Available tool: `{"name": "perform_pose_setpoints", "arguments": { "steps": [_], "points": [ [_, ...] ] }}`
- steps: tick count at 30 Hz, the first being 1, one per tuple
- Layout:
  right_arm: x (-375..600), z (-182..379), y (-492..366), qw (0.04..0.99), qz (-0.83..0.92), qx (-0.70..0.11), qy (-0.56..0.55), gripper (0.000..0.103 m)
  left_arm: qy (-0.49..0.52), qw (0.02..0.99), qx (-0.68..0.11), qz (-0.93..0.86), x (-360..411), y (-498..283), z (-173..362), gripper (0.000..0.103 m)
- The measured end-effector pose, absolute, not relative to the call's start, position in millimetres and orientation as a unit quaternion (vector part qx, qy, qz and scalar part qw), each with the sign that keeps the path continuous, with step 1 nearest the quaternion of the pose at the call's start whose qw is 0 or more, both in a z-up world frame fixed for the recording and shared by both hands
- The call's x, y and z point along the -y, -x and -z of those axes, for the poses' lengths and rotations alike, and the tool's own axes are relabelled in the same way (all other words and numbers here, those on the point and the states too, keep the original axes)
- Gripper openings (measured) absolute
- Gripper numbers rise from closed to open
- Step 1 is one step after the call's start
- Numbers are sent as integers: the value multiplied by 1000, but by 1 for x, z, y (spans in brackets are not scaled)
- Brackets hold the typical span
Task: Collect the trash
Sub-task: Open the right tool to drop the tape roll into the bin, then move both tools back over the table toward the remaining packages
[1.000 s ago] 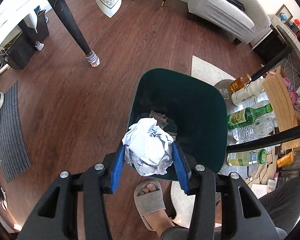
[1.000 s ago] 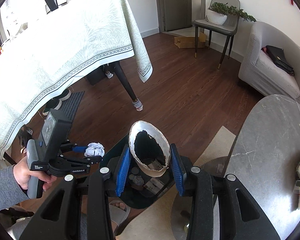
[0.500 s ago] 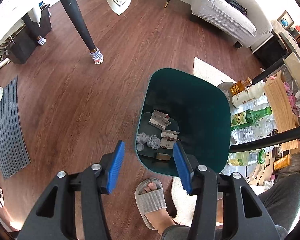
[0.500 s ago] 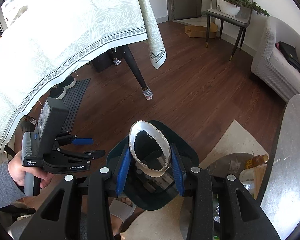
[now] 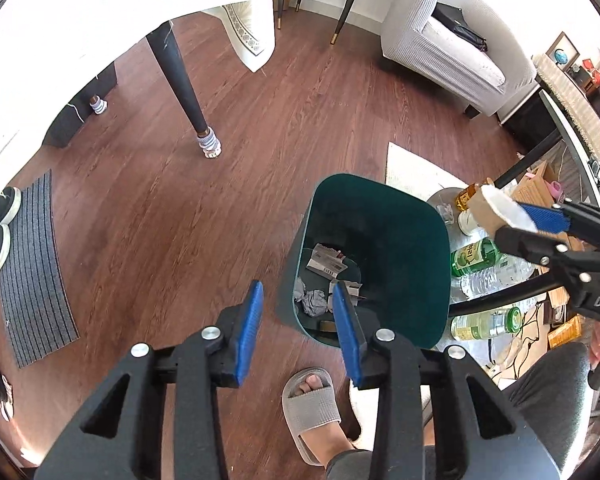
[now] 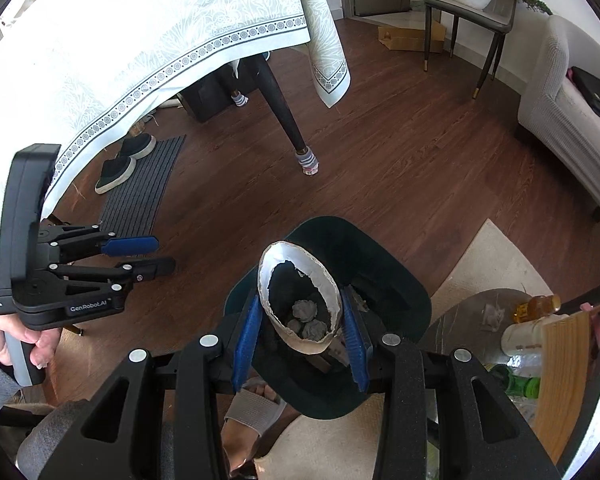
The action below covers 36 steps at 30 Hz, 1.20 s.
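A dark green trash bin point(image 5: 404, 216) stands on the wood floor, with crumpled paper point(image 5: 314, 302) and card scraps in its bottom. My left gripper point(image 5: 298, 312) is open and empty above the bin's near left edge; it also shows in the right wrist view point(image 6: 140, 254). My right gripper point(image 6: 298, 320) is shut on a torn paper cup point(image 6: 324, 280), held over the bin point(image 6: 400, 296). Through the cup's open bottom I see paper balls in the bin. The cup point(image 5: 490, 210) and right gripper also show at the right of the left wrist view.
A table with a white cloth point(image 6: 160, 40) and dark leg point(image 6: 284, 120) stands behind the bin. Bottles point(image 5: 476, 256) lie under a round side table point(image 6: 480, 320). My slippered foot point(image 5: 312, 404) is beside the bin. A mat with shoes point(image 6: 140, 176), a sofa point(image 5: 452, 52) and a chair point(image 6: 472, 4).
My left gripper opened and dropped the crumpled white paper into the bin, then drew back left. My right gripper moved over the bin with the cup.
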State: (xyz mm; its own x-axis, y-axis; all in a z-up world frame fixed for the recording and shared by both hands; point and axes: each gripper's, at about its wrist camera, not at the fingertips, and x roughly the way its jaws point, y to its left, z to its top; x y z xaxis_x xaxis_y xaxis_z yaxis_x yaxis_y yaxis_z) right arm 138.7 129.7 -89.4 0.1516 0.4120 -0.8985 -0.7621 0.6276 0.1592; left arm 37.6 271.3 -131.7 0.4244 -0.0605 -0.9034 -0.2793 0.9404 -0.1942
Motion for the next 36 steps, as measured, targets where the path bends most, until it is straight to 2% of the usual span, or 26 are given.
{"name": "perform_pose_setpoints", "arguments": {
  "steps": [7,20,22,32,36],
  "points": [
    [-132,113,-140,730,-384,-542,162,40,149,853,-495,-69,-273,-32,85,28],
    [-127,164,-140,714,-355,-580,166,41,123,893,-430,-46,-249,-29,-9,27],
    [-124,166,-139,714,-352,-583,161,49,119,896,-425,-43,-243,-30,-19,27],
    [-107,137,-139,733,-370,-555,131,51,105,909,-402,-34,-214,-32,-55,28],
    [-98,113,-139,746,-380,-535,113,51,96,914,-393,-35,-202,-33,-68,32]
  ]
}}
